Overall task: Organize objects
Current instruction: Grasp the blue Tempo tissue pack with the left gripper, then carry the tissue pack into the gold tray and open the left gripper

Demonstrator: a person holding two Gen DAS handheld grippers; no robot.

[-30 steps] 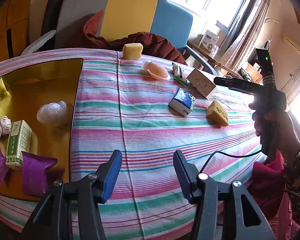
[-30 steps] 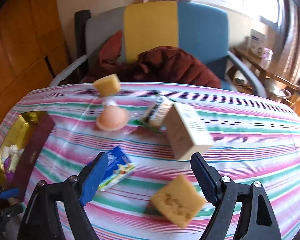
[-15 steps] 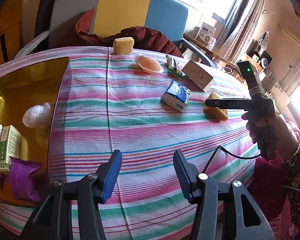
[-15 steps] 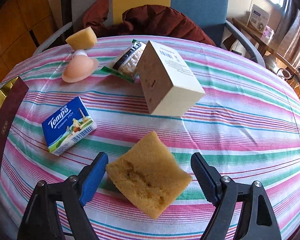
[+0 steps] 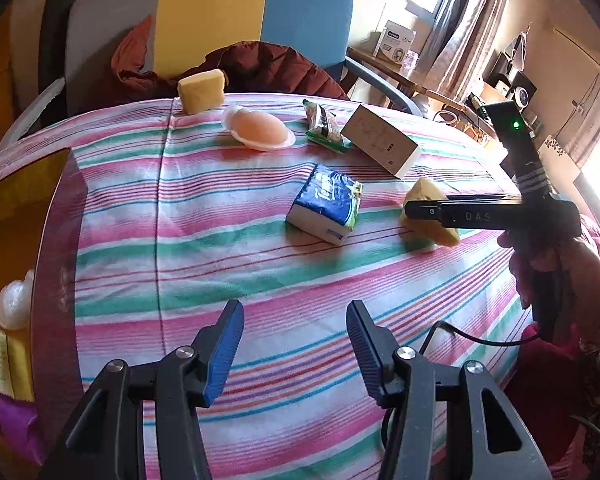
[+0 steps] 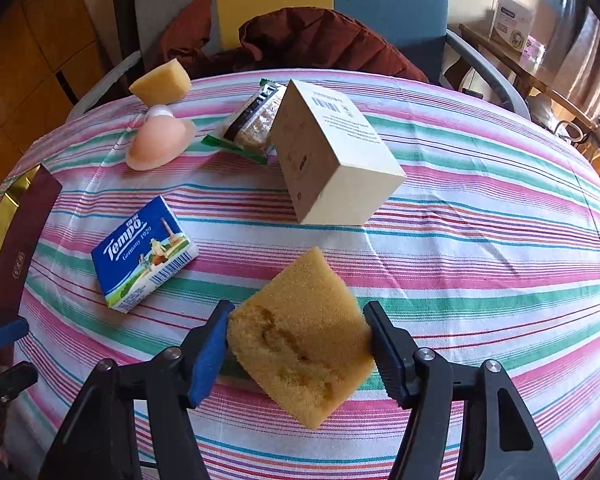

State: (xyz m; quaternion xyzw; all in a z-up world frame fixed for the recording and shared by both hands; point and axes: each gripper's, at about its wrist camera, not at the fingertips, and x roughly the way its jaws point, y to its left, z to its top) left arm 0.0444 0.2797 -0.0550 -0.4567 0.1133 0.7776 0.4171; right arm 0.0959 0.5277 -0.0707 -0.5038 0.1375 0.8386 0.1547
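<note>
A yellow sponge [image 6: 300,340] lies on the striped tablecloth [image 6: 480,248] near the front. My right gripper [image 6: 297,312] straddles it, its jaws closing, and both blue pads touch the sponge's sides. From the left wrist view the same sponge [image 5: 444,236] shows under the right tool's tip [image 5: 412,208], held by a hand. My left gripper [image 5: 294,312] hovers over bare cloth, opening slightly, nothing between its fingers. A blue tissue pack [image 6: 142,256] lies left of the sponge.
Further back lie a beige box [image 6: 332,152], a snack packet [image 6: 252,120], a peach dome-shaped item [image 6: 160,142] and a second sponge [image 6: 160,82]. A gold tray [image 5: 16,208] at the left holds a white bundle [image 5: 14,304], a green box and a purple packet. A chair stands behind.
My right gripper came down over the yellow sponge and its jaws narrowed onto it. The left gripper slid right across the table, so the gold tray has shifted toward the left edge.
</note>
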